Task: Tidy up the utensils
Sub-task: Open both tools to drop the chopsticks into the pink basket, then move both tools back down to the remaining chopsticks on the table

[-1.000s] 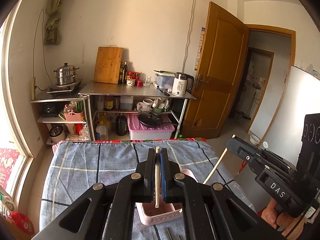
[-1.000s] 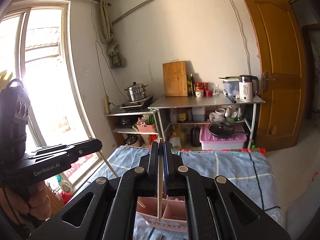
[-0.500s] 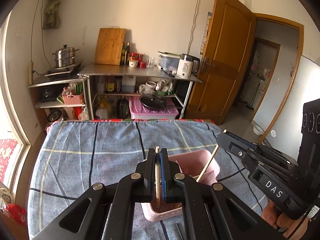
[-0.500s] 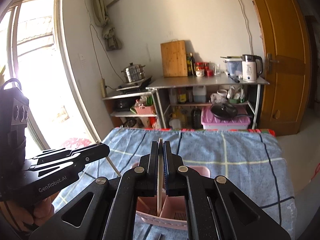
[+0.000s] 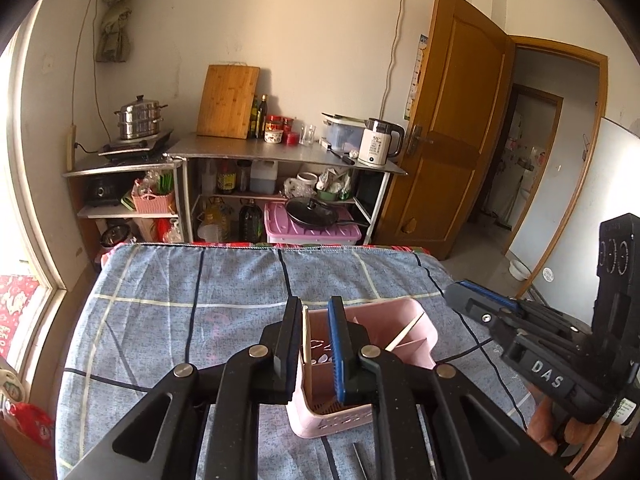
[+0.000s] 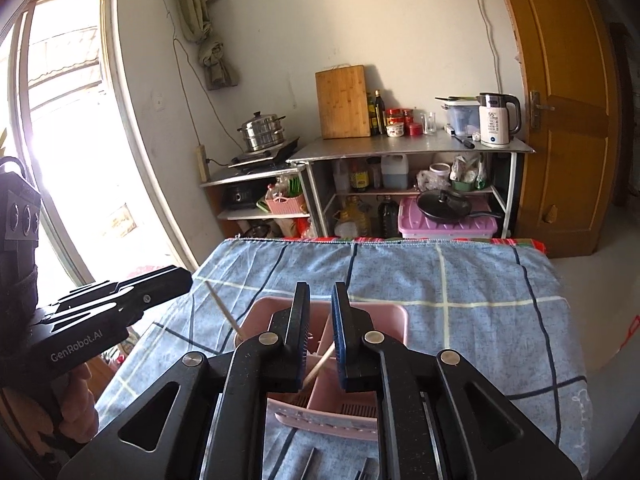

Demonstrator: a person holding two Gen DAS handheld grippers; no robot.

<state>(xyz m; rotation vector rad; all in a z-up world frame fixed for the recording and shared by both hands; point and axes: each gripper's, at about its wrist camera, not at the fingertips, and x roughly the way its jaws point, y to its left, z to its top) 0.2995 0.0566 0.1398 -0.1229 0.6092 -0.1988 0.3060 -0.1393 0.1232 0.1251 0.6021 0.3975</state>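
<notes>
A pink utensil holder with compartments stands on the blue checked cloth; it also shows in the right wrist view. My left gripper is open just above it, and a pale chopstick stands loose between its jaws with its lower end inside the holder. My right gripper is open above the holder, and a second chopstick leans free inside a compartment. That chopstick shows in the left wrist view too. The left-hand chopstick shows in the right wrist view slanting into the holder's left edge.
Dark metal utensils lie on the cloth in front of the holder. The cloth-covered table ends at a red hem. Behind stand a steel shelf unit with kettle, jars and cutting board, and a wooden door.
Both grippers came down over the pink holder and opened, letting go of their chopsticks, which now rest in the holder.
</notes>
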